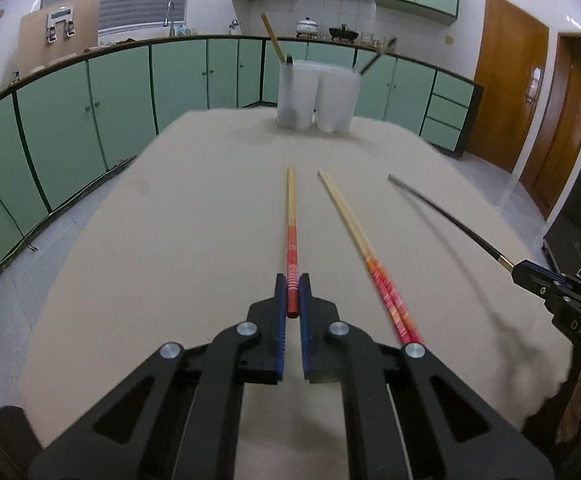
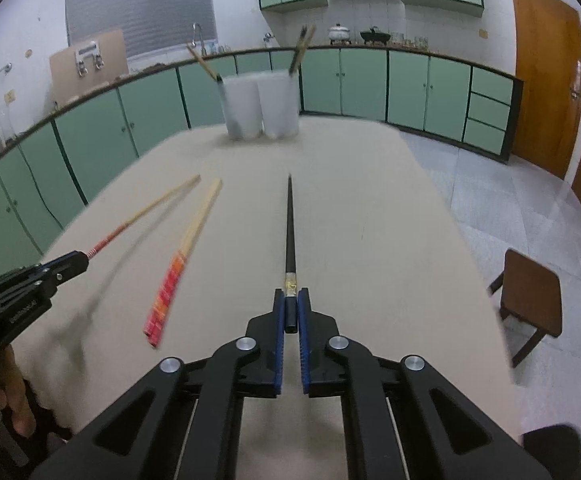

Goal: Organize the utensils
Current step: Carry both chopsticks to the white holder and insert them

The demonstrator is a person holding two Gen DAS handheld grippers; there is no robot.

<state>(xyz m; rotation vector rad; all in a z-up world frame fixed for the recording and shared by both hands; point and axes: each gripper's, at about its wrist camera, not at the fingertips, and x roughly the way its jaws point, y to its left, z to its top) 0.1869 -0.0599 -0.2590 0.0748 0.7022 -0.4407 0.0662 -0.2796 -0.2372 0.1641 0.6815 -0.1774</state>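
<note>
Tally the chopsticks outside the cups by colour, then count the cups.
Red-handled wooden chopsticks: 3, one in the left claw and a pair lying on the table
Black chopsticks: 1, in the right claw
White cups: 2
Total: 6

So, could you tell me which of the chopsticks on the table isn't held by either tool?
The red-handled pair lying between the two held ones. The single red-handled chopstick is in the left tool, the black one in the right tool.
</note>
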